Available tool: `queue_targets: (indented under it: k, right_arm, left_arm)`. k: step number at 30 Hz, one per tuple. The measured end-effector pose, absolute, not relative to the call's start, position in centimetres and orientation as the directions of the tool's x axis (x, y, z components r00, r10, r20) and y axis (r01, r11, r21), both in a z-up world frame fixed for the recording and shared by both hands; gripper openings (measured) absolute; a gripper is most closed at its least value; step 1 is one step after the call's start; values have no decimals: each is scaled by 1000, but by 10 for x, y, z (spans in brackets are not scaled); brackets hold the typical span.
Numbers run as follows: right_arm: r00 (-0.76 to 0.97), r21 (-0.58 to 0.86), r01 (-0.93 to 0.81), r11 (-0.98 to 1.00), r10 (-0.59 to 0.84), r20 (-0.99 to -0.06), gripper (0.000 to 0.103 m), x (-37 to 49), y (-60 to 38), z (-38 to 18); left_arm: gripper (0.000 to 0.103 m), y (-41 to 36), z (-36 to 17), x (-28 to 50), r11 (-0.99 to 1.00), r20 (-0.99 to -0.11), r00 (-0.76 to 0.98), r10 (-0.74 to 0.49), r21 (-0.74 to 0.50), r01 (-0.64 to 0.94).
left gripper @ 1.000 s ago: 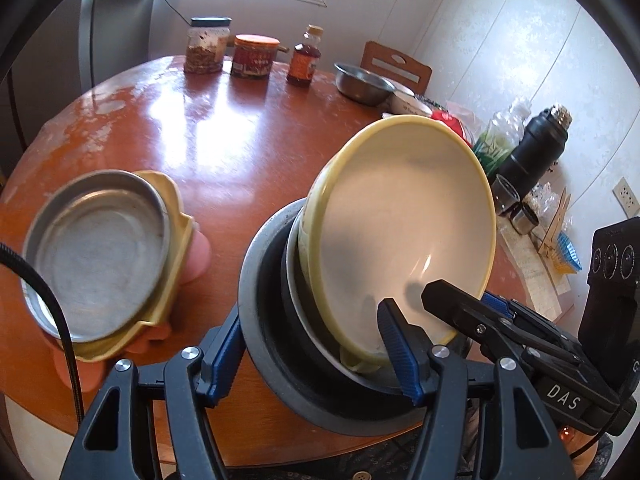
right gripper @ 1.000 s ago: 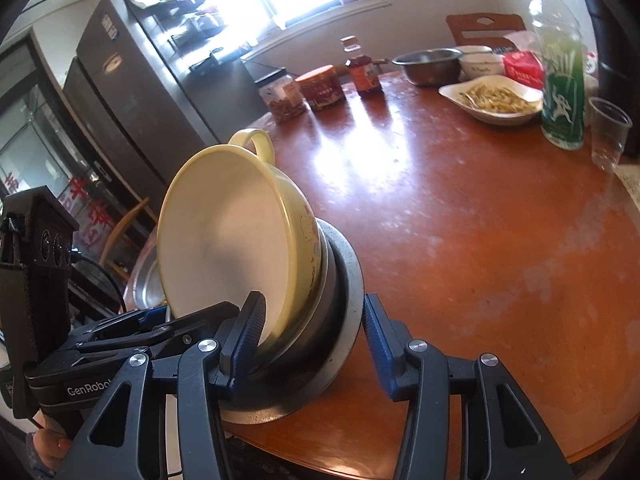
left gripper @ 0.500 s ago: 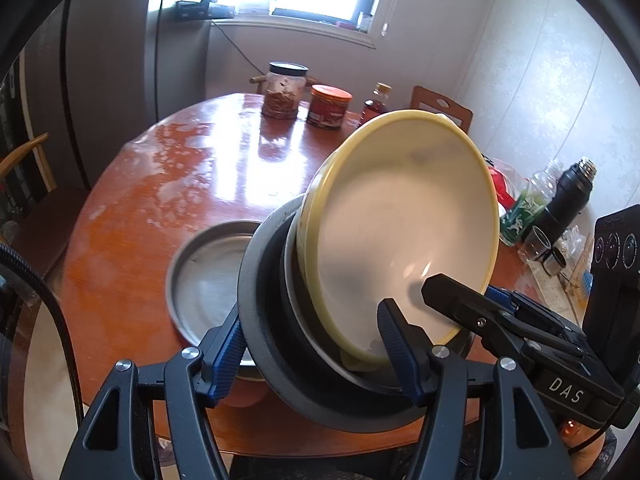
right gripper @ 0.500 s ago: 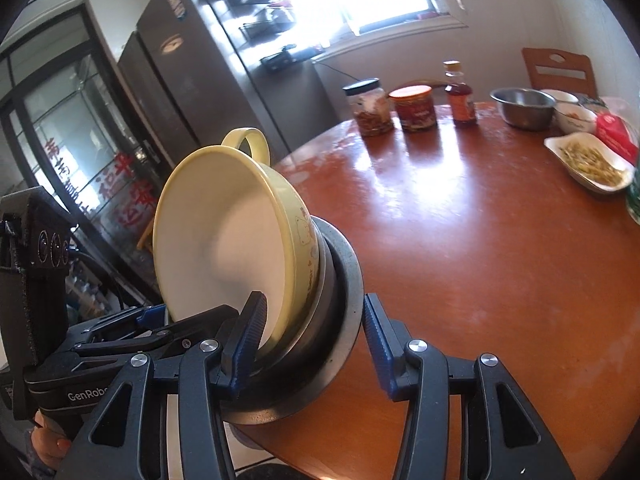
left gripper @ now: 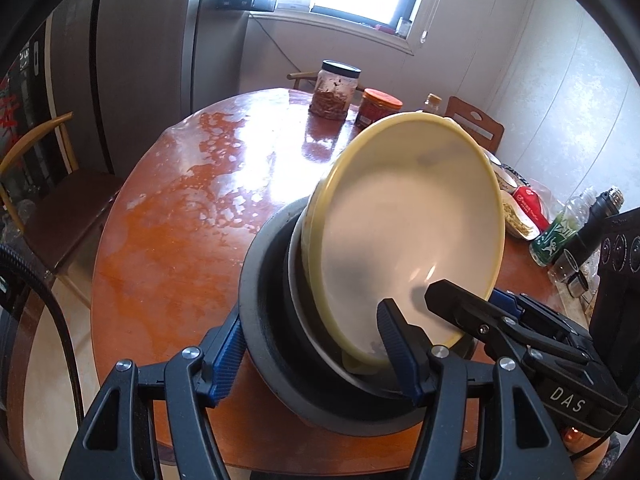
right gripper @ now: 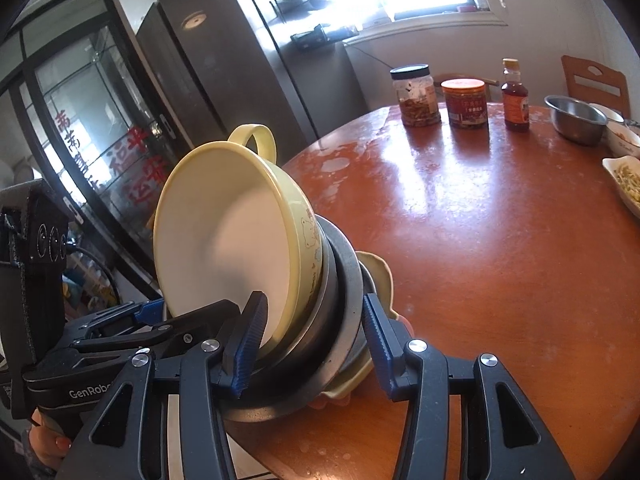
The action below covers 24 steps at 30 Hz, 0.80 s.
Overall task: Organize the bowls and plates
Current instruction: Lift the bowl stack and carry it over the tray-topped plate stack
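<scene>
Stack of nested dishes [left gripper: 280, 320] tilted on edge at table's [left gripper: 168, 240] near edge, bowl [left gripper: 408, 240] innermost, plate [right gripper: 344, 280] outermost; flat dish [right gripper: 376, 276] on table behind stack; two jars [right gripper: 416, 96] and bottle [right gripper: 515, 98] along far edge; metal bowl [right gripper: 576, 118] at far right edge; food dish [right gripper: 626, 184] at right edge.

The clamped stack, yellow bowl [left gripper: 404, 232] nested in a dark pan [left gripper: 272, 320], has swung toward 9 o'clock over the round table [left gripper: 168, 216]. In the left wrist view the metal plate on its scalloped dish, at 9 o'clock a second ago, has slid behind the stack and out of sight. In the right wrist view that scalloped dish [right gripper: 380, 276] now peeks out at 3 o'clock of the pan, and the green bottle and cup are gone.
</scene>
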State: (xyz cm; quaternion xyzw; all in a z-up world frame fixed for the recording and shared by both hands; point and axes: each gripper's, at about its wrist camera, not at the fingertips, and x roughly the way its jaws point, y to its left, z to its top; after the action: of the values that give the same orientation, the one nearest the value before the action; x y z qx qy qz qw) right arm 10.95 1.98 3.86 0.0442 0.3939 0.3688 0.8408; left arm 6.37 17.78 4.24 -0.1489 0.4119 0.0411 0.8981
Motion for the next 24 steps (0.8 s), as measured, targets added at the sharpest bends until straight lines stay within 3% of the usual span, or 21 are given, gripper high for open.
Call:
queue_targets:
  k: [17,24]
  right_arm:
    - [401,343,-575,743,622,-673,51,123,40,12]
    - [451,291,-595,749,611,-651,52,117,42,17]
  left_arm:
    - [63,191,13,78,945,-773,631,-56,-244,-216]
    - [61,189,19,78,954,-764,645,-21,-208,-216]
